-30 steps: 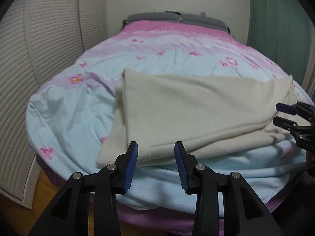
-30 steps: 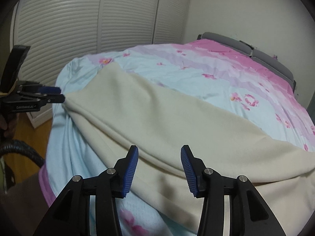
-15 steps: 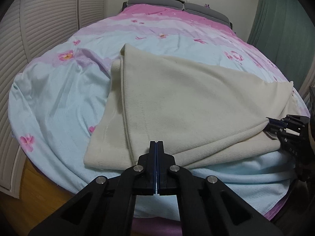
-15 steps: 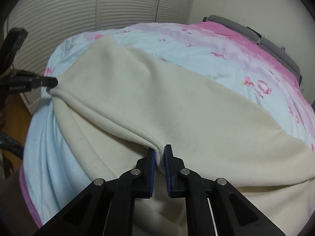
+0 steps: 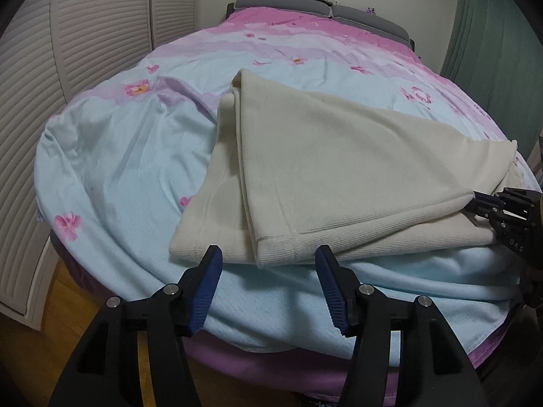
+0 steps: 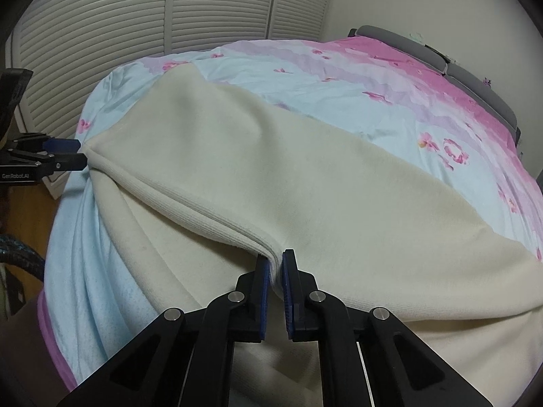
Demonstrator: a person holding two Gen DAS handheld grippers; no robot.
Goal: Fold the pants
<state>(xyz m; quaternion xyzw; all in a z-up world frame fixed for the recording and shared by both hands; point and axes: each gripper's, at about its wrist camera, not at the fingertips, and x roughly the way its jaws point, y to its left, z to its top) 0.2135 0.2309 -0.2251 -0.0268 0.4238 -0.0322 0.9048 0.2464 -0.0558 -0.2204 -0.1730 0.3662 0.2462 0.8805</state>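
Cream pants (image 5: 339, 176) lie folded along their length across the near end of the bed; they also fill the right wrist view (image 6: 305, 183). My left gripper (image 5: 268, 271) is open and empty, its jaws either side of the pants' near corner, just short of it. From the right wrist view it (image 6: 76, 152) sits at the pants' left corner. My right gripper (image 6: 275, 264) is shut on the pants' upper-layer hem and pinches the ribbed edge. In the left wrist view it (image 5: 475, 200) holds the hem at the far right.
The bed has a blue and pink flowered cover (image 5: 118, 169) and a grey headboard (image 5: 305, 3). White louvred doors (image 5: 68, 51) stand on the left, a green curtain (image 5: 492, 34) on the right. Wooden floor (image 5: 68, 305) shows below the bed's edge.
My left gripper closed at the pants' corner half a second ago and has now opened and let go. My right gripper closed on the hem and still holds it.
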